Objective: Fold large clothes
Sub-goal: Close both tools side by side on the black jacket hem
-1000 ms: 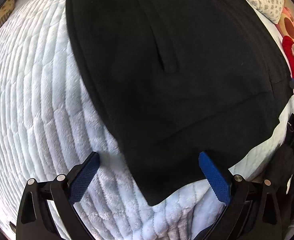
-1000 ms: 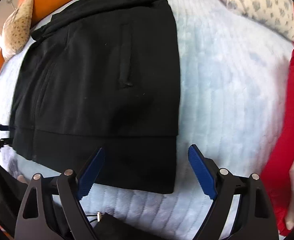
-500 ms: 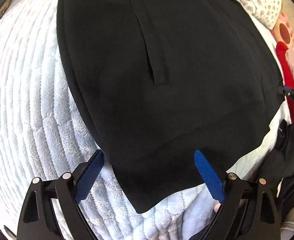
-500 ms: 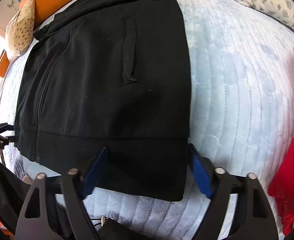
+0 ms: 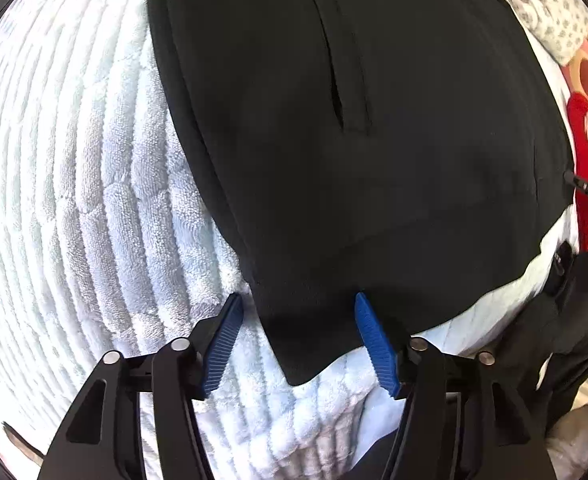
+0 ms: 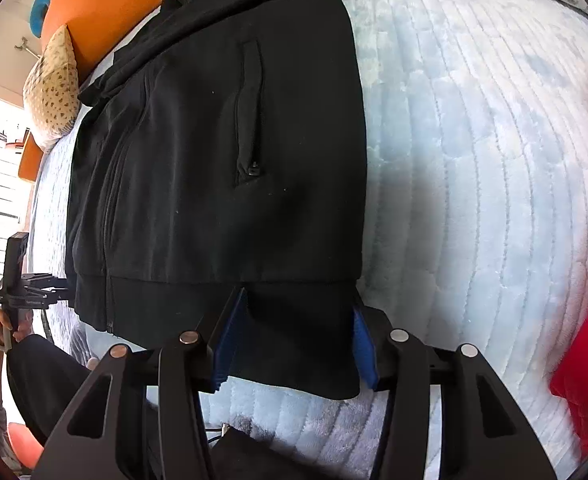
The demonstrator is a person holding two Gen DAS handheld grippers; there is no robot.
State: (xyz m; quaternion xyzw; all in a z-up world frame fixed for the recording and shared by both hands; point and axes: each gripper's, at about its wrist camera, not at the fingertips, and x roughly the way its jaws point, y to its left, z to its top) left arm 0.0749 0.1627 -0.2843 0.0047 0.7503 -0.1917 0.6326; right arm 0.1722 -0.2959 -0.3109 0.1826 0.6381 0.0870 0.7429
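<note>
A black zip-front fleece jacket [image 6: 222, 168] lies flat on a bed covered by a pale blue quilted plush blanket [image 6: 474, 168], its ribbed hem nearest both cameras and its collar toward the orange cushion [image 6: 110, 4] at the far end.

The left claw [image 5: 298, 316] points steeply down over one bottom corner of the jacket. Its jaws have just been closing; the corner of the hem sits between the blue ribbed pads [image 5: 222, 344], one pad over the blanket just beside the jacket's edge, the other over the black cloth. A gap shows on both sides, so the claw is not yet clenched on the fabric.

The right claw [image 6: 294, 328] straddles the other bottom corner, and its jaws too have just been closing. Its blue pads stand against the hem band on either side, with the cloth between them; whether they already press it cannot be told.

A spotted beige pillow [image 6: 54, 88] lies beside the cushion, and red fabric [image 6: 586, 368] lies at the blanket's edge.
</note>
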